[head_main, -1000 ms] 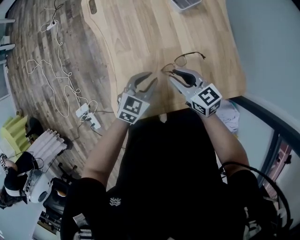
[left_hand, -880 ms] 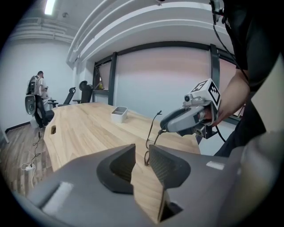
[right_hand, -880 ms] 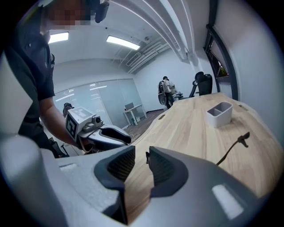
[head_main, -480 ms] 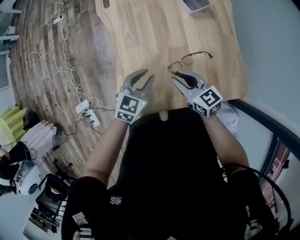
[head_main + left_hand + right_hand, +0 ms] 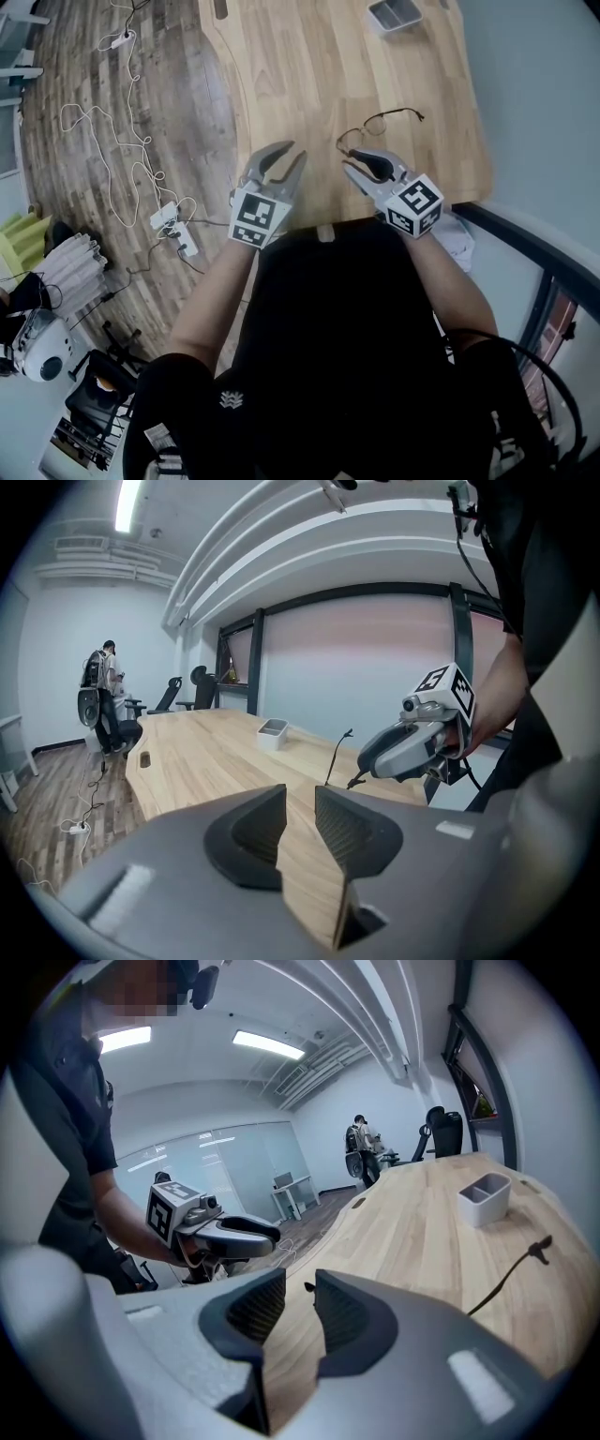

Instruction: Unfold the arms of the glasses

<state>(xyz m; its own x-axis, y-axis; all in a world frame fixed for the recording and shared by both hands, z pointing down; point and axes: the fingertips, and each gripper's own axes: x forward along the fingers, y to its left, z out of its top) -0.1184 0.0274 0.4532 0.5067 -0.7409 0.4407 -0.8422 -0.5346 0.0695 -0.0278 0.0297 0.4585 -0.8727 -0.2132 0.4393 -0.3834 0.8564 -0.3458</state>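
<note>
Thin dark wire glasses (image 5: pixel 380 122) lie on the light wooden table (image 5: pixel 291 66) near its front right corner, with one arm stretched out to the right. My right gripper (image 5: pixel 345 159) hovers at their near left end, its jaws a narrow gap apart with only wood showing between the pads. In the right gripper view (image 5: pixel 300 1293) one glasses arm (image 5: pixel 511 1279) runs past the right jaw. My left gripper (image 5: pixel 297 150) is to the left, apart from the glasses, with an equally narrow empty gap (image 5: pixel 300 803). From it I see one thin glasses arm (image 5: pixel 337 757) rising by the right gripper's tip (image 5: pixel 361 771).
A small white tray (image 5: pixel 394 14) stands at the far end of the table. White cables and a power strip (image 5: pixel 173 225) lie on the wooden floor to the left. The table's front edge runs just under both grippers. Far off are a standing person (image 5: pixel 105 691) and office chairs.
Both grippers have drawn back a little from the glasses, and the left one has risen slightly. The glasses stay where they were, and both jaw gaps are unchanged.
</note>
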